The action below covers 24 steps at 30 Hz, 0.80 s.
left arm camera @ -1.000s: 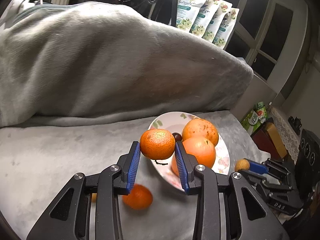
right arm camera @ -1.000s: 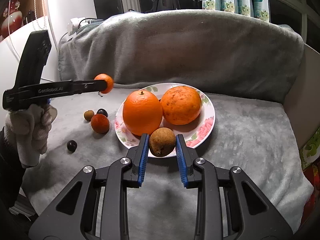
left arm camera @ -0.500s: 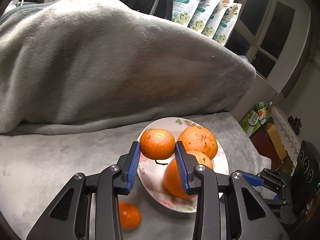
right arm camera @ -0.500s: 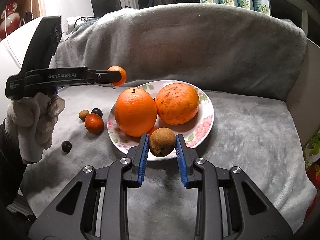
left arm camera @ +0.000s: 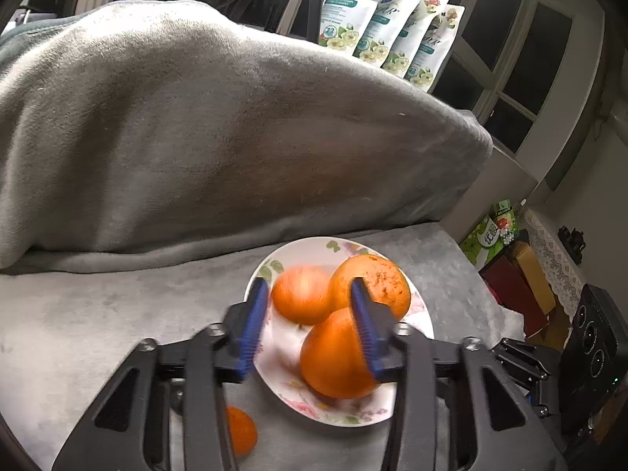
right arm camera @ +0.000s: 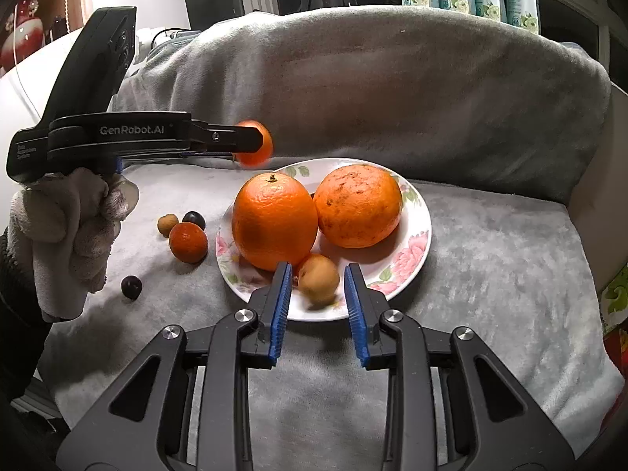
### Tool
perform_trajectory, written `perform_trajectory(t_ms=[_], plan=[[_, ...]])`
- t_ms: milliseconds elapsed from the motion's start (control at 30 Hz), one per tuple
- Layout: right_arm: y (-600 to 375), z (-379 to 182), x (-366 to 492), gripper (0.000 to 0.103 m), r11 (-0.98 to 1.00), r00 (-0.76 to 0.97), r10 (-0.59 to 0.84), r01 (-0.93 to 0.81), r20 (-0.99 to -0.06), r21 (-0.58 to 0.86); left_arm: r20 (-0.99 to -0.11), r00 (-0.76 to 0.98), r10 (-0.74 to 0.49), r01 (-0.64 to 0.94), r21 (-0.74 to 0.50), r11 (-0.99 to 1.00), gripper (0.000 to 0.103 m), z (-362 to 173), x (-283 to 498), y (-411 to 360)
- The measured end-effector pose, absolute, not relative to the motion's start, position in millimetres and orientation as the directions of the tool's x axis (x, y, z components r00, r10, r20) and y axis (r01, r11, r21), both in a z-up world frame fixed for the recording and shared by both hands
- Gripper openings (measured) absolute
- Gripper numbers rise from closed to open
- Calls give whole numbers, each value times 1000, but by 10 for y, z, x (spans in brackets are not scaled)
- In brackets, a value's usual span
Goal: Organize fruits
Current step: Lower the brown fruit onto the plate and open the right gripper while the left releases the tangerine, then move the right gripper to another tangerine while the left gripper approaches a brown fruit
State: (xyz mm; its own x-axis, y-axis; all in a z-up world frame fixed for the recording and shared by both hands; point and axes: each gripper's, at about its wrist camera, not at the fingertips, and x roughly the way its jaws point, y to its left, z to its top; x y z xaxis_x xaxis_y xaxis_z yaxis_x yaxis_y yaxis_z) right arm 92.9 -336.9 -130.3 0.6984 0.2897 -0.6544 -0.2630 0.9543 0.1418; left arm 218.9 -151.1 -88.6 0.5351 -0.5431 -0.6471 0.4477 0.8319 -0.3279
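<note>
A floral plate (right arm camera: 416,235) (left arm camera: 274,369) on the grey blanket holds two large oranges (right arm camera: 274,223) (right arm camera: 358,206). My left gripper (left arm camera: 308,325) has its jaws apart over the plate's far left; a blurred mandarin (left arm camera: 301,300) sits loose between them, and it also shows in the right wrist view (right arm camera: 261,149) in the air above the plate's rim. My right gripper (right arm camera: 317,298) has its jaws apart, and a small brown fruit (right arm camera: 318,280), blurred, lies between them on the plate's near edge.
Left of the plate lie a small mandarin (right arm camera: 188,242), a tan fruit (right arm camera: 167,224) and two dark round fruits (right arm camera: 194,219) (right arm camera: 131,286). The blanket-covered backrest (right arm camera: 392,98) rises behind. Pouches (left arm camera: 384,27) stand at the window. Boxes (left arm camera: 522,286) are at right.
Both grippers opened: the left let go of the mandarin above the plate, the right let go of the brown fruit on the plate's near edge. The left gripper moved further over the plate.
</note>
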Motion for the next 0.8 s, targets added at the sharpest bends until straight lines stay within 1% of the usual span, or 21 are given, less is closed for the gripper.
perform_trajectory(t_ms=[33,67,100,133,167,200,233,267,300,333,367,467,800], plan=[[-3371,-1300,922,47,955,702,287,-260,-652,140,-644,537,-545,448,-330,831,49,-875,2186,-1507],[-3371,-1292,921,56,956,705,286,-259,-649,139,-643,537,-546,449,-330,830,50,-866,2184,-1507],[-3373,-1283,914,59,956,709,286,-259,-645,138,-642,538,-547,451,-329,830,50,-856,2180,-1508],[-3373,-1275,904,59,956,712,286,-260,-641,138,-641,539,-546,453,-326,830,56,-847,2175,-1510],[-3370,-1267,898,62,955,713,287,-261,-640,137,-641,540,-546,455,-323,830,63,-840,2173,-1513],[-3364,-1261,887,68,955,714,288,-264,-638,136,-639,543,-544,455,-321,831,65,-831,2168,-1515],[-3357,-1253,874,72,955,717,288,-265,-635,134,-639,546,-542,455,-317,832,67,-822,2159,-1518],[-3353,-1248,864,79,955,720,287,-264,-632,132,-640,548,-539,455,-313,834,68,-816,2151,-1524],[-3347,-1238,849,84,956,725,286,-264,-627,130,-642,548,-536,455,-310,835,70,-812,2143,-1529],[-3343,-1231,838,86,955,728,287,-265,-623,130,-645,550,-531,452,-304,838,75,-809,2133,-1537],[-3335,-1223,829,88,955,729,288,-267,-620,130,-647,554,-524,449,-298,842,76,-805,2124,-1541],[-3301,-1205,800,91,953,730,292,-276,-619,124,-648,562,-514,447,-286,848,76,-786,2090,-1541],[-3183,-1159,730,91,950,728,295,-294,-619,107,-641,615,-459,442,-203,874,77,-687,1933,-1515]])
